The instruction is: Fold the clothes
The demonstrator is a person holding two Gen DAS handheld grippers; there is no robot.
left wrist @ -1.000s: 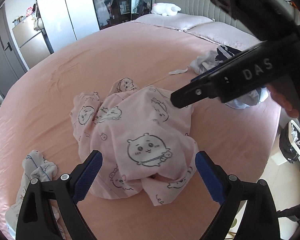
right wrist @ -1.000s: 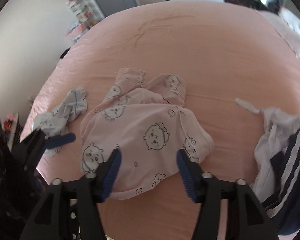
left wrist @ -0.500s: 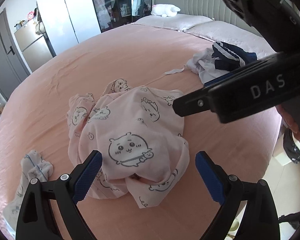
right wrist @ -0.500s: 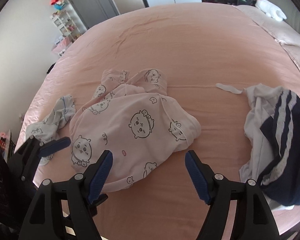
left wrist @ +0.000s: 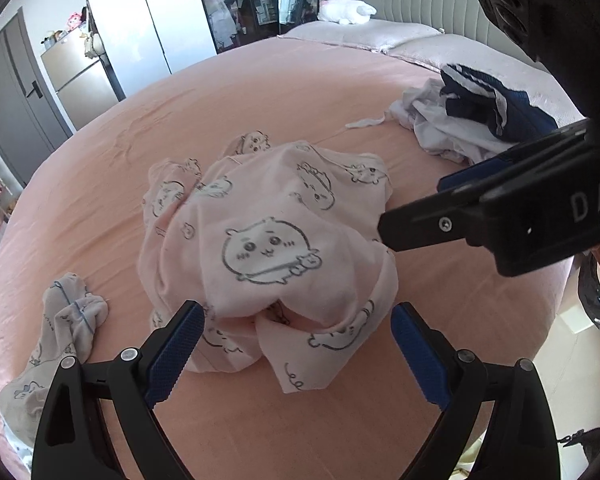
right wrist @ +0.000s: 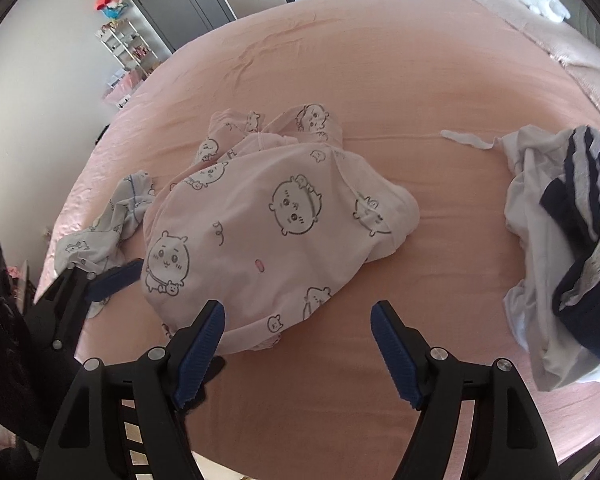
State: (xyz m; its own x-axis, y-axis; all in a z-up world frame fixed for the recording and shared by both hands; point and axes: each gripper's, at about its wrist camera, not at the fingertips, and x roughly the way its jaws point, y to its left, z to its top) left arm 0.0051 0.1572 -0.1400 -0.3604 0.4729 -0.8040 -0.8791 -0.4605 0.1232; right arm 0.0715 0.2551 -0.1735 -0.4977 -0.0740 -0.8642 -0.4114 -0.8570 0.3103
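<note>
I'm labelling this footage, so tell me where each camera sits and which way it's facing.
Left wrist: rides the open left gripper, angled down at the crumpled pink cartoon-print garment on the pink bed; the right gripper's finger crosses from the right.
Right wrist: rides the open right gripper, angled down at that garment's edge; the left gripper shows at lower left.
Shared: garment, small pale cloth, navy-and-white clothes pile.

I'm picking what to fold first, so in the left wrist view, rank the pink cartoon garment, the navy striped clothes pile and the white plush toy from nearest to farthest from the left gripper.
From the left gripper:
1. Pink cartoon garment, crumpled directly ahead.
2. Navy striped clothes pile, farther back on the right.
3. White plush toy, by the headboard, farthest.
</note>
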